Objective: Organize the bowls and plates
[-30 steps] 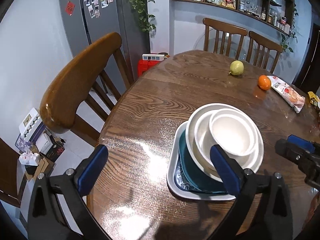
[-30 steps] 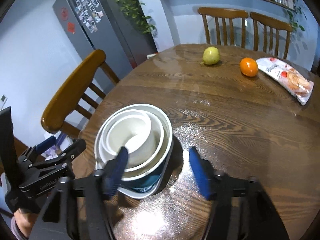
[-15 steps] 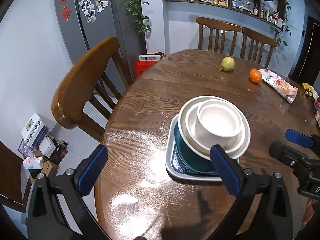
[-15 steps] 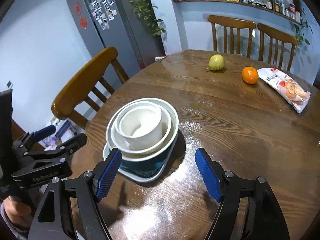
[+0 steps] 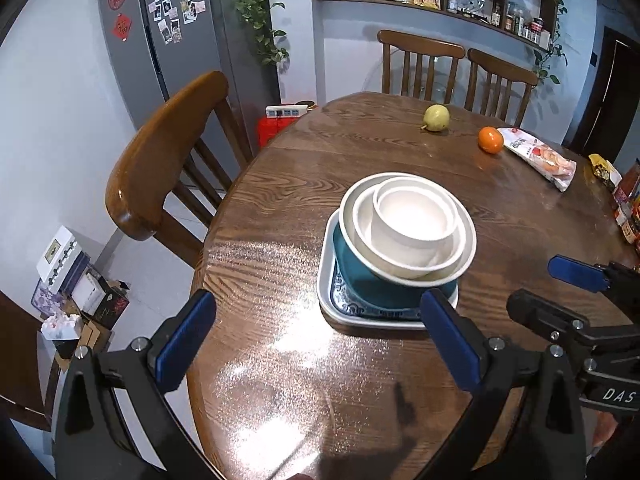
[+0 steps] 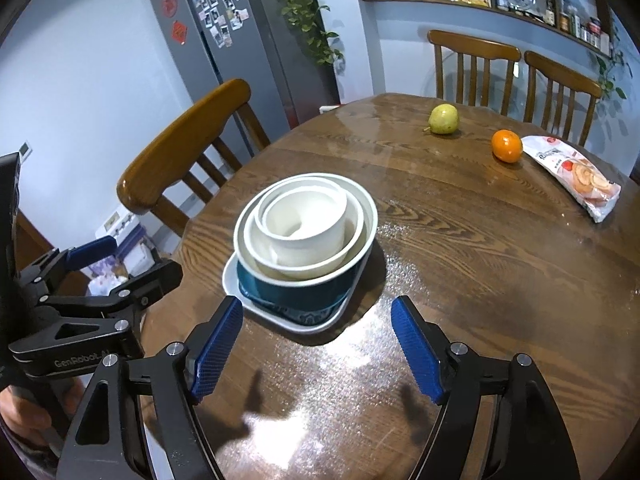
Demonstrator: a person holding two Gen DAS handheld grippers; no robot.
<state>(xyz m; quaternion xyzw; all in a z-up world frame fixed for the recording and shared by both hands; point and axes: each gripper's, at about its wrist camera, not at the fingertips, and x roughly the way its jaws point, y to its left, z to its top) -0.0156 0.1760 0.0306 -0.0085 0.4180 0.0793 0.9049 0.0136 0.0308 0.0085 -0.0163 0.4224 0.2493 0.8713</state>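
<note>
A stack stands on the round wooden table [image 5: 304, 360]: a white square plate [image 5: 332, 304] with a blue pattern at the bottom, a teal bowl [image 5: 360, 276] on it, then a wide white bowl [image 5: 464, 256], a second white bowl and a small white bowl [image 5: 412, 220] nested inside. It also shows in the right wrist view [image 6: 304, 236]. My left gripper [image 5: 316, 336] is open and empty, near and left of the stack. My right gripper [image 6: 316, 344] is open and empty, just in front of the stack, and shows in the left wrist view [image 5: 560, 292].
A pear [image 5: 436, 117], an orange [image 5: 490, 139] and a snack bag [image 5: 540, 158] lie at the table's far side. More packets [image 5: 624, 196] sit at the right edge. A wooden chair [image 5: 168, 156] stands at the left, two more chairs [image 5: 460, 68] behind the table.
Both grippers have pulled back and up from the stack, which now sits further away in both views. The right gripper's left finger no longer overlaps the bowls. The stack has not moved.
</note>
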